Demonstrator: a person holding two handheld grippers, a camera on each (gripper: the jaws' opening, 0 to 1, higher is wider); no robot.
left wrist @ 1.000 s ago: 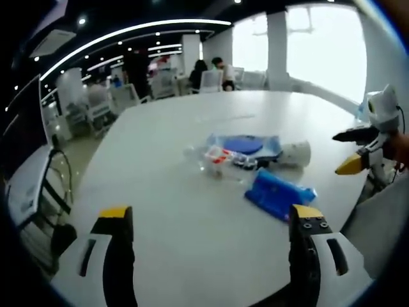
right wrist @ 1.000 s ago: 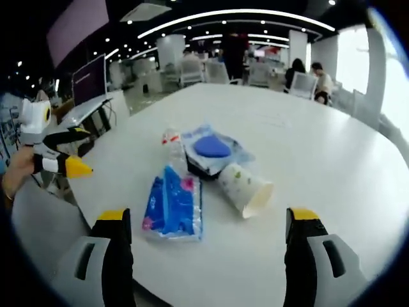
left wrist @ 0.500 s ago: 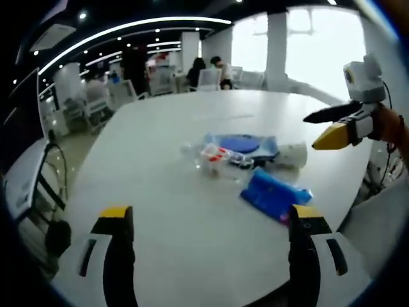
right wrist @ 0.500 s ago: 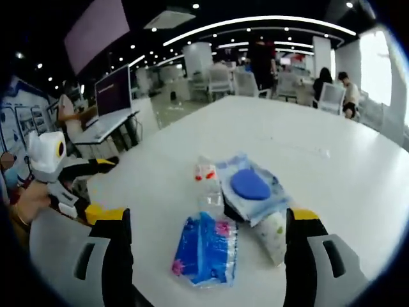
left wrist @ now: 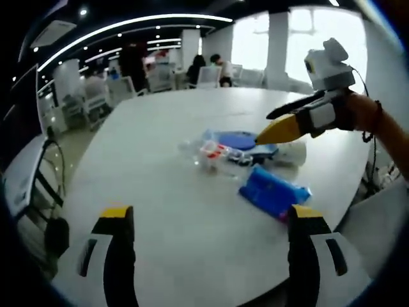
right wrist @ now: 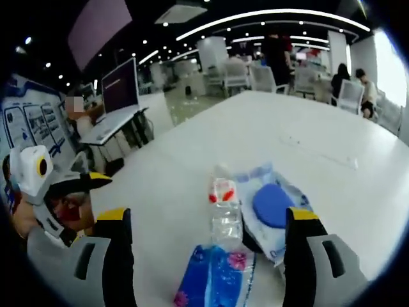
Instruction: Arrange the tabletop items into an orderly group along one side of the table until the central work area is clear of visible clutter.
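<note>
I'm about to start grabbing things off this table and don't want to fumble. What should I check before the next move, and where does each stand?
1. Right gripper open: ok, jaws apart, nothing between them.
2. Left gripper open: ok, jaws spread and empty.
3. Right gripper lined up on a thing: ok, it hangs over the clear bottle and the bag with the blue disc.
4. Items apart enough for a clean grip: not ok, bottle, bag, paper cup and blue pack lie bunched together.
5. Bare table to move them to: ok.
6. Bottle cap closed: cannot tell.
</note>
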